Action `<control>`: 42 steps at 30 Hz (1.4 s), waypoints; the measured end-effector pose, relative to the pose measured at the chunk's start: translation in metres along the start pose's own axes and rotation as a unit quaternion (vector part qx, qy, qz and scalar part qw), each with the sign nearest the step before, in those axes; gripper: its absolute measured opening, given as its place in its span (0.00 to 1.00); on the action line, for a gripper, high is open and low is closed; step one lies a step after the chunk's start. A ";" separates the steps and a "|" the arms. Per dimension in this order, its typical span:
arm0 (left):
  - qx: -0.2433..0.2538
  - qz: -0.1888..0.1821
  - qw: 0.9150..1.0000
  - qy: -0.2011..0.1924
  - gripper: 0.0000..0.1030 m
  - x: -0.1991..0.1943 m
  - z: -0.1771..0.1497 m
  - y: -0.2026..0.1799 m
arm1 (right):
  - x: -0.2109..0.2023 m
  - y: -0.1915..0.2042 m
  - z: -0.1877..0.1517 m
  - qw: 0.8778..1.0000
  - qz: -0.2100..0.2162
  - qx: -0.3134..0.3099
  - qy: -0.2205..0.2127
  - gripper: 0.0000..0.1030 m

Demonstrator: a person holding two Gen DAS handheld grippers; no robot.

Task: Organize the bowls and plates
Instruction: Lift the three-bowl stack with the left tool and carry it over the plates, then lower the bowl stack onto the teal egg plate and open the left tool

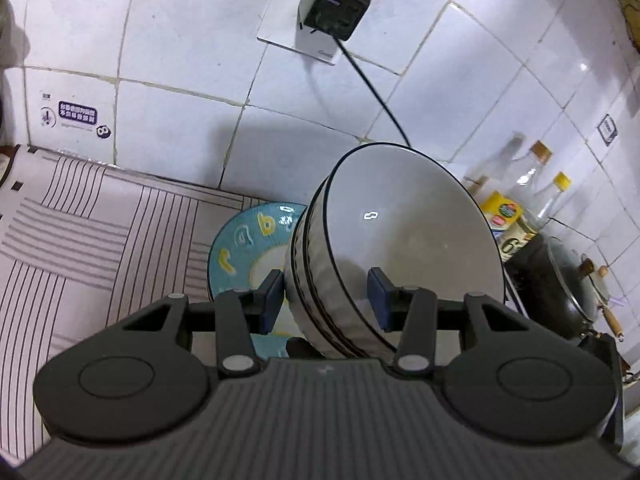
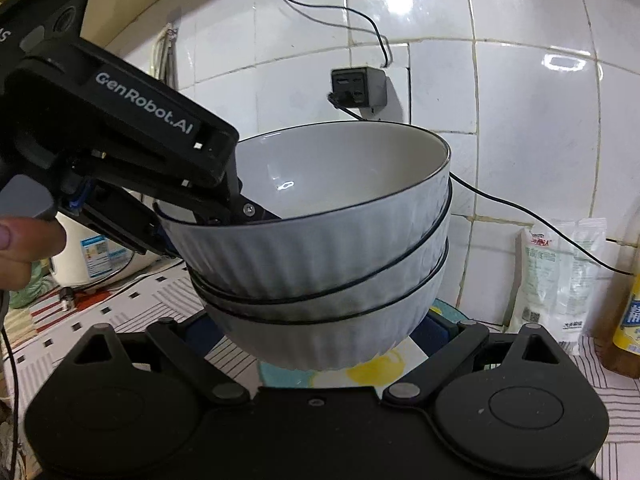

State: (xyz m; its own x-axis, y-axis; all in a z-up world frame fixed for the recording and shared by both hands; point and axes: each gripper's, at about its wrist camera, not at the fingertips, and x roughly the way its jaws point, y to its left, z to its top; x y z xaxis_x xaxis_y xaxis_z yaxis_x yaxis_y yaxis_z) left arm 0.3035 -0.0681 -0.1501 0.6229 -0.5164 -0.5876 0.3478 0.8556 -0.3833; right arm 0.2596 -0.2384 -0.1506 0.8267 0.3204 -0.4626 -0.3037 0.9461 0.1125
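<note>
Left wrist view: a stack of three ribbed grey bowls was held tilted above the worktop, over a blue lettered plate. The left tool was clamped across the stack's near rim, one pad outside, one inside. In the right wrist view, the right tool was set under the stack's base; whether it was gripping could not be told. The glazed bowls were judged heavy, slippery and breakable, best carried by rim and base together.
</note>
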 end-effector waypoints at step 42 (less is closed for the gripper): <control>-0.006 0.020 0.999 0.042 0.44 0.094 -0.001 0.024 | 0.093 -0.038 -0.032 0.995 -0.017 0.055 0.085 0.96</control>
State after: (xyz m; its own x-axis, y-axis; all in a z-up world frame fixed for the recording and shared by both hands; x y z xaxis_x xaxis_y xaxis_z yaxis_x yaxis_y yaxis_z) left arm 0.3691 -0.0962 -0.2151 0.5745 -0.4838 -0.6602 0.3147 0.8752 -0.3675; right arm 0.3325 -0.2461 -0.2260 0.7405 0.2835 -0.6093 -0.2154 0.9590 0.1843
